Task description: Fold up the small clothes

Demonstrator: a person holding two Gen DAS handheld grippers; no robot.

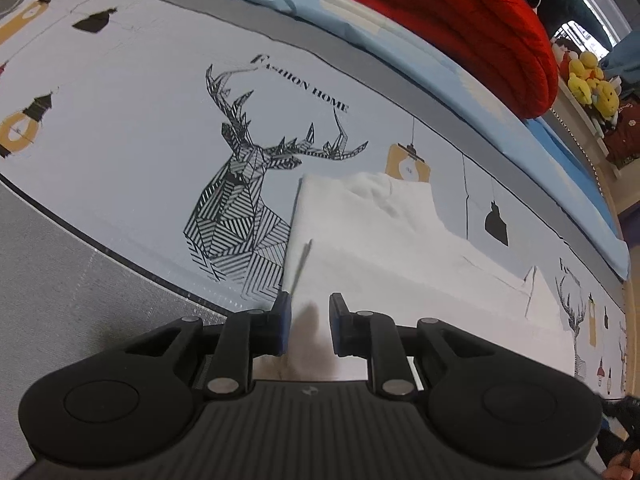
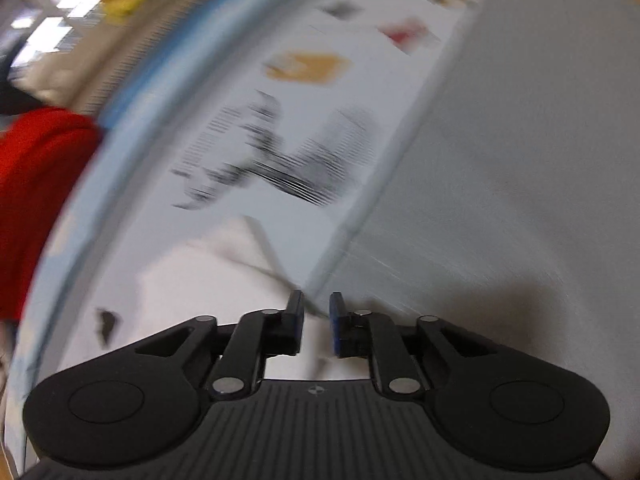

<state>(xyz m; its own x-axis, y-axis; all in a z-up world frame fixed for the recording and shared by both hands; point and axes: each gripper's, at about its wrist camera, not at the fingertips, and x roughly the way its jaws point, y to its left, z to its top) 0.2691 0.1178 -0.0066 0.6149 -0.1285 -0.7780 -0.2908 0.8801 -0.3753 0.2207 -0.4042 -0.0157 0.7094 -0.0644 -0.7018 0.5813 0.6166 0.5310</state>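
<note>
A small white garment [image 1: 384,240] lies partly folded on a pale printed cloth with a deer drawing [image 1: 240,184]. My left gripper [image 1: 310,322] hovers over the garment's near left edge, its blue-padded fingers [image 1: 282,320] slightly apart with nothing between them. In the blurred right wrist view the white garment [image 2: 208,280] lies below and left of my right gripper [image 2: 316,320], whose fingers [image 2: 338,320] stand slightly apart and empty, above the garment's corner near the cloth's edge.
A red folded blanket [image 1: 480,20] and a light blue sheet [image 1: 360,28] lie along the far side. Yellow plush toys [image 1: 592,80] sit at far right. A grey mattress surface [image 2: 500,160] lies beside the printed cloth.
</note>
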